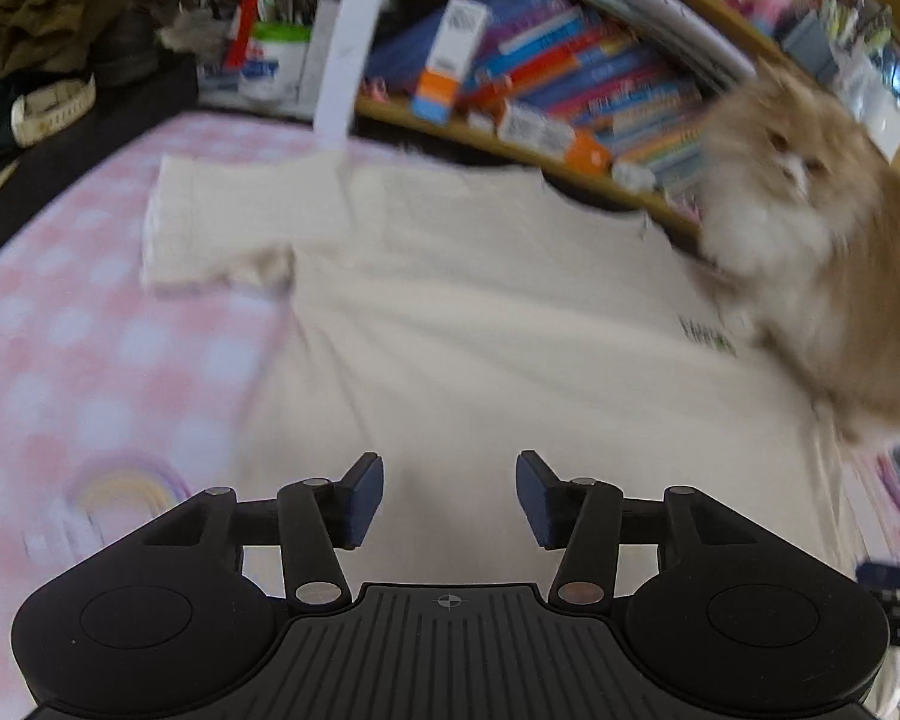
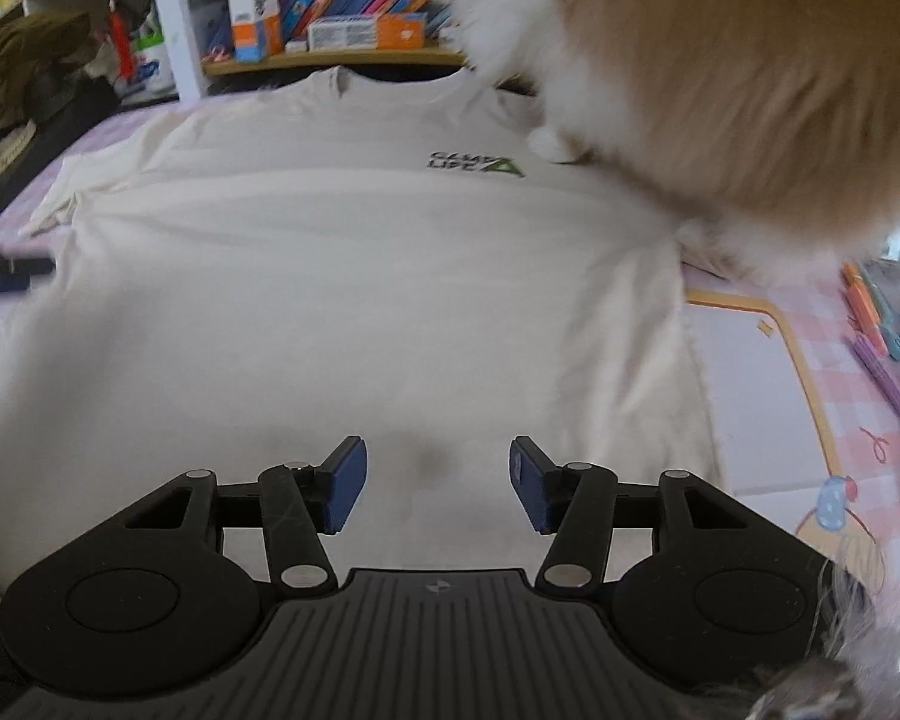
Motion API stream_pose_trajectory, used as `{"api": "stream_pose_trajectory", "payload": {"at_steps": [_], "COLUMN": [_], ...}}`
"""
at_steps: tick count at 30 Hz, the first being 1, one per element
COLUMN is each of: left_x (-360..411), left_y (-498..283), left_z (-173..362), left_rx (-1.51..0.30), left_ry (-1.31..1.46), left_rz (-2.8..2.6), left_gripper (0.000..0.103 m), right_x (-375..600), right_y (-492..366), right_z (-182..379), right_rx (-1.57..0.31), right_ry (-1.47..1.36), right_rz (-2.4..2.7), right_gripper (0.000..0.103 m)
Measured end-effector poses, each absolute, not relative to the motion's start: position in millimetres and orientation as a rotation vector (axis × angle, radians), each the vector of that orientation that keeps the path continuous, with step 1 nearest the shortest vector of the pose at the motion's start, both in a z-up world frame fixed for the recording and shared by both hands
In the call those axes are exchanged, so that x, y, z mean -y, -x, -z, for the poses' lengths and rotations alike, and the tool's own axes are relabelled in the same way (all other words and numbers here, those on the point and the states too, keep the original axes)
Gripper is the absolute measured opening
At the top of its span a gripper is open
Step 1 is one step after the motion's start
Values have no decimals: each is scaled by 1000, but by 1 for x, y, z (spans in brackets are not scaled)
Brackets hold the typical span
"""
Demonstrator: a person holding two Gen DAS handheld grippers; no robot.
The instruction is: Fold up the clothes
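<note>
A cream short-sleeved T-shirt lies spread flat, front up, on a pink checked blanket; it also shows in the right wrist view, with a small green and black logo on its chest. Its left sleeve lies out flat. My left gripper is open and empty, above the shirt's lower part. My right gripper is open and empty, above the shirt's lower middle. A fluffy orange and white cat sits on the shirt's right shoulder and hides that sleeve; it fills the upper right of the right wrist view.
A low wooden shelf of books and boxes runs behind the collar. Olive clothes and a white watch lie at the back left. Pens and markers lie at the right edge of the pink blanket.
</note>
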State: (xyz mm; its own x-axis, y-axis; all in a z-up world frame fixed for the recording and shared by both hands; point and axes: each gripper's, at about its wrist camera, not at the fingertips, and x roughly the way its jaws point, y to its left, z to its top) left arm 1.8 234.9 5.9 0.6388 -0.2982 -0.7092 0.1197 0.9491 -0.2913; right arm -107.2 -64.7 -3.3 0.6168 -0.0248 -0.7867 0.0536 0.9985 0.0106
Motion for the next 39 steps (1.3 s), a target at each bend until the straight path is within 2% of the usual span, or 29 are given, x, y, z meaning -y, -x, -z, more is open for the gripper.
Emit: {"api": "stream_pose_trajectory", "payload": {"at_steps": [5,6,8,12,15,16,18,19,20,21,25,32,34,35,38,39], "left_x": [-203,-198,-188,-166,-146,-140,-131,-127,-123,-120,-111,-101,-99,-98,-95,-93], "left_y": [29,35,48,69,79,83,87,88,89,90,92,97,99,100,100,101], "left_z": [-7,-8,-11,-10,-10,-10,-12,-13,-13,-13,-14,-17,-19,-20,-20,-20], "left_rx": [-903,-898,-886,-896,-904,-900,-888,-885,-885,-885,-886,-893,-884,-883,-888,-890], "left_ry": [126,103,70,32,-7,-19,-34,-38,-39,-40,-42,-59,-70,-75,-86,-97], "left_rz": [220,216,207,200,204,205,212,213,212,211,203,181,169,163,153,158], "left_gripper": [51,54,70,71,77,78,78,78,79,78,79,79,82,84,88,88], "right_x": [87,93,108,134,151,155,161,163,164,166,168,174,170,168,162,160], "right_y": [122,125,132,150,160,163,164,164,165,166,174,174,175,176,177,177], "right_z": [5,5,5,9,15,17,20,21,20,20,8,21,15,11,-1,-4], "right_rx": [-886,-884,-881,-901,-933,-944,-963,-968,-968,-968,-922,-954,-929,-908,-845,-829], "right_ry": [-68,-75,-83,-69,-64,-66,-69,-74,-79,-84,-79,-70,-54,-47,-25,-24], "right_rz": [45,56,83,125,124,117,90,65,40,15,-32,-44,-56,-66,-95,-110], "right_gripper": [53,52,50,45,44,41,21,19,7,2,1,1,3,9,41,44]}}
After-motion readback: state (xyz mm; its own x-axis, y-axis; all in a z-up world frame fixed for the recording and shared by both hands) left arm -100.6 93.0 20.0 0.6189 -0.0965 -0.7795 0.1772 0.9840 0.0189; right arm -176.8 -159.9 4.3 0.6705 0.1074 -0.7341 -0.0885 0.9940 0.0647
